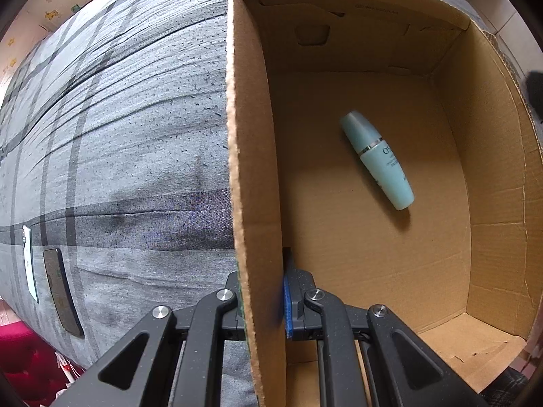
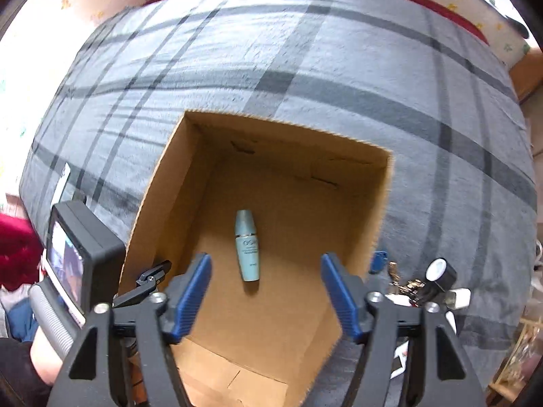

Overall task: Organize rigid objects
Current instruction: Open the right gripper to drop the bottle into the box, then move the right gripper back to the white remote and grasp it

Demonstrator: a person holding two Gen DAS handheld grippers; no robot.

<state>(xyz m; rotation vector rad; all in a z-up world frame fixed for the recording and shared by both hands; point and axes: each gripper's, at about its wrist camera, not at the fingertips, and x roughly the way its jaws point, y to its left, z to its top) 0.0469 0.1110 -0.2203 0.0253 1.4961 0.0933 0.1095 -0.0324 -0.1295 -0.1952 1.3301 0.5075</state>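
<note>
Setting: an open cardboard box sits on a grey plaid bedspread, seen from above by two hand-held grippers.
Left gripper: its jaws are clamped tight on the left wall of the box, one finger outside the cardboard, the blue-padded finger inside.
Right gripper: held over the box and pointing down into it, its blue-padded jaws spread wide with nothing between them.
Bottle: a pale teal cosmetic bottle with a silver band lies on its side on the box floor, below and ahead of the right gripper's open jaws, touching neither finger.
Bottle from the left gripper: it lies ahead and to the right of the clamped wall, well apart from it, slanted across the floor.
Left gripper's camera unit: a black block with a small lit screen, to the left of the right gripper, just beside the box's left wall.
Outside the box: small loose items, among them a blue piece and a round black-and-white object, rest on the bedspread to the right gripper's right.
On the bedspread: two flat phone-like objects lie far to the left gripper's left.
</note>
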